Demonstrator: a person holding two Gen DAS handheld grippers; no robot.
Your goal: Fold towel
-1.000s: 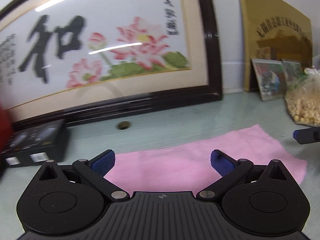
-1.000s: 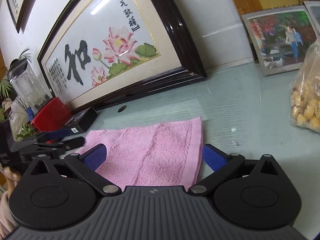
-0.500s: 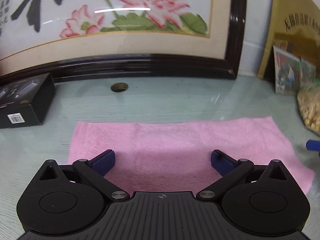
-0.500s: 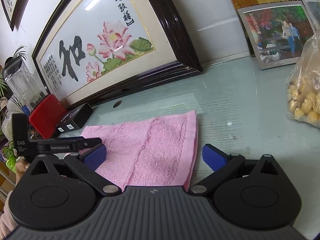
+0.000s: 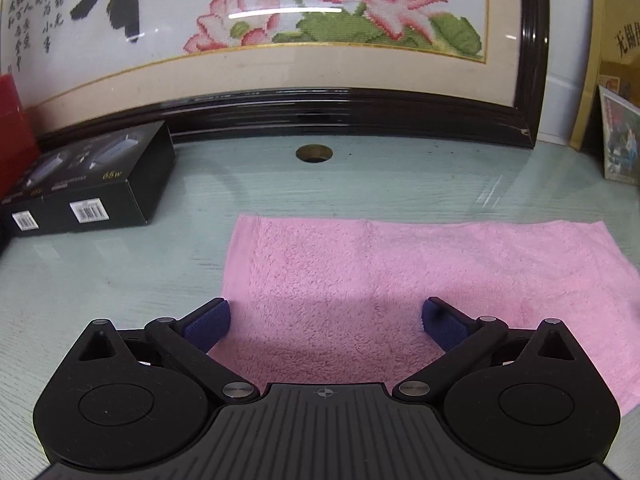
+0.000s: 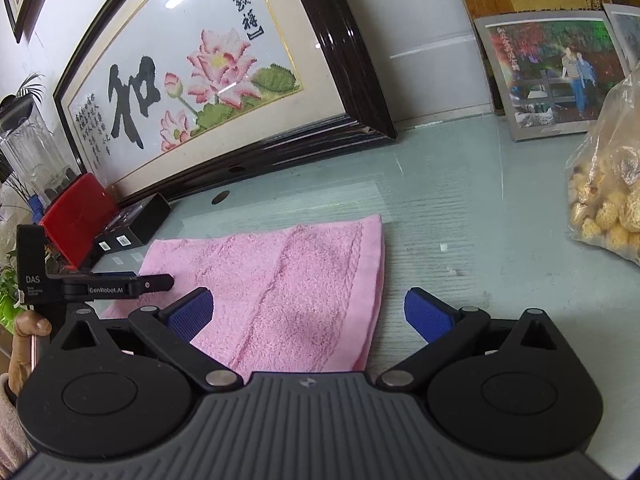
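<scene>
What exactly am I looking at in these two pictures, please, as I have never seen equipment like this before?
There is no robot here: a person holds a pair of hand-held tongs in each hand, and each pair carries a wide-angle camera looking forward along its two fingers. One picture comes from the left tongs, the other from the right tongs; the black shapes with blue pads at the bottom are the tongs themselves. In the right view you can also see the left tongs from the side, with the person's hand holding them. Both pairs are open and hold nothing. On the glass-topped table lies a pink towel, spread flat, waiting to be folded. Around it are a black box, a bag of yellowish pieces, a framed photo and a large framed lotus embroidery.
</scene>
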